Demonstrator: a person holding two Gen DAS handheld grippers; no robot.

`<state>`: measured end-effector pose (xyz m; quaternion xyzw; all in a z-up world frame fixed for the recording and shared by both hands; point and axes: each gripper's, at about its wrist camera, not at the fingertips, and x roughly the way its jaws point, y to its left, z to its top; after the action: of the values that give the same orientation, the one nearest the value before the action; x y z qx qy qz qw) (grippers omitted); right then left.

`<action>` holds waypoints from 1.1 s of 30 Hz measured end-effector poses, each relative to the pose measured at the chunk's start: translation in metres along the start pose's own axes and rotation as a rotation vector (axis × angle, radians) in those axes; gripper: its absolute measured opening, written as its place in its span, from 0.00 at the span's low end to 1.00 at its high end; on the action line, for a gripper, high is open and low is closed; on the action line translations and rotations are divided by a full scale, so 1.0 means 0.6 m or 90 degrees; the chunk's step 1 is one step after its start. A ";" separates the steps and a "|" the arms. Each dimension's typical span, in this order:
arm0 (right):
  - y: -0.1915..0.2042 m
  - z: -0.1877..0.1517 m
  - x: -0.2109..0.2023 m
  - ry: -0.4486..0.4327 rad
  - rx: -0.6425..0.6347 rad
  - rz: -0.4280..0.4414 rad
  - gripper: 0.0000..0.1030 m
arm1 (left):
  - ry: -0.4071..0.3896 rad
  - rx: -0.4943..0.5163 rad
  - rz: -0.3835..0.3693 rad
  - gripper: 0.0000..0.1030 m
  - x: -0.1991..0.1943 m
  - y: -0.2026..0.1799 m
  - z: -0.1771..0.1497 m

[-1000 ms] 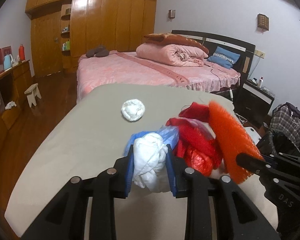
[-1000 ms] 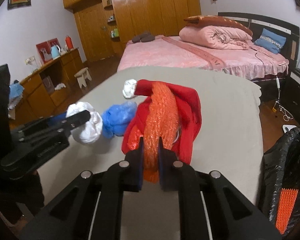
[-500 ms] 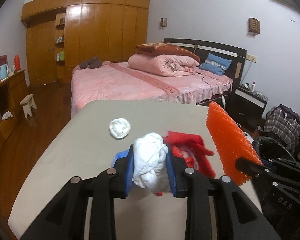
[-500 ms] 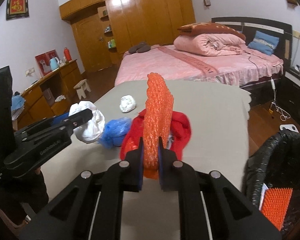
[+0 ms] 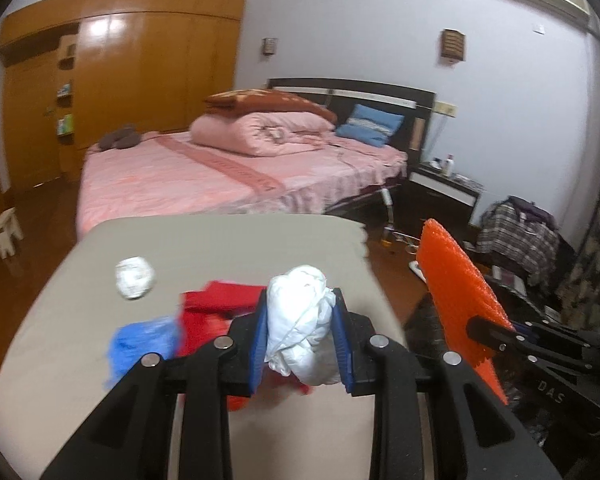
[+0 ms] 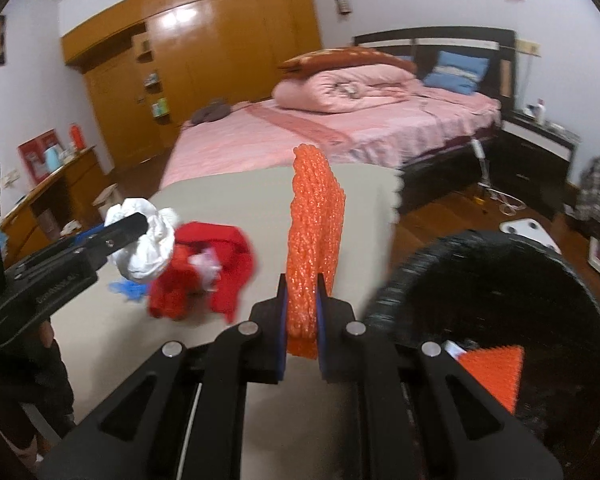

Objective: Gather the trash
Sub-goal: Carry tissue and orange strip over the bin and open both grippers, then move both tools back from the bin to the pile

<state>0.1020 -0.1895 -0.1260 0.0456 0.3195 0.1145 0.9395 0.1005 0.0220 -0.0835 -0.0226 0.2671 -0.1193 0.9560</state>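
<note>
Over the grey table (image 5: 228, 248), both grippers carry loads. Left gripper (image 5: 300, 334): blue pads clamped on a crumpled white wad (image 5: 300, 320), held clear of the surface. Right gripper (image 6: 300, 312): jaws nearly closed, pinching a strip of orange bubble wrap (image 6: 314, 232) that stands upright above the pads, its lower end poking out beneath them.

Black-lined bin (image 6: 500, 280) sits off the table's right edge, beside and below the right gripper. One orange piece (image 6: 494, 368) already lies inside it.

Remaining on the table: red bag (image 6: 220, 264) in a loose heap, blue bag (image 5: 140, 340) just to its left, small white ball (image 5: 134, 278) farther back and apart from both.

Step in hand, as I judge it: carrying both pieces over to the bin.

Notes for doing it well:
- Bring the right gripper fully over the bin mouth before releasing. The strip is tall and light, so it could tip sideways and hang on the rim or fall to the floor if let go at the edge.
- Lower it a little into the opening, then open wide so the bumpy film comes off the pads.
- Left gripper follows to the same spot; keep the two tools apart so they do not collide over the opening.
- The wad is soft and may cling to a pad, so check it has dropped before turning back for the rest.
</note>
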 end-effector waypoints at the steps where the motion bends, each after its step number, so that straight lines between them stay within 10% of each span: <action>1: -0.016 -0.003 -0.004 0.000 0.008 -0.012 0.11 | 0.001 0.006 -0.017 0.28 0.009 -0.020 0.003; 29: -0.254 -0.096 -0.088 0.002 0.138 -0.216 0.14 | 0.082 0.092 -0.249 0.38 0.137 -0.306 -0.019; 33: -0.265 -0.101 -0.096 -0.002 0.147 -0.233 0.41 | 0.082 0.083 -0.245 0.57 0.137 -0.299 -0.020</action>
<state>0.0503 -0.3571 -0.1652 0.0943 0.3320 -0.0952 0.9337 0.1238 -0.1718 -0.1159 -0.0034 0.3104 -0.3183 0.8957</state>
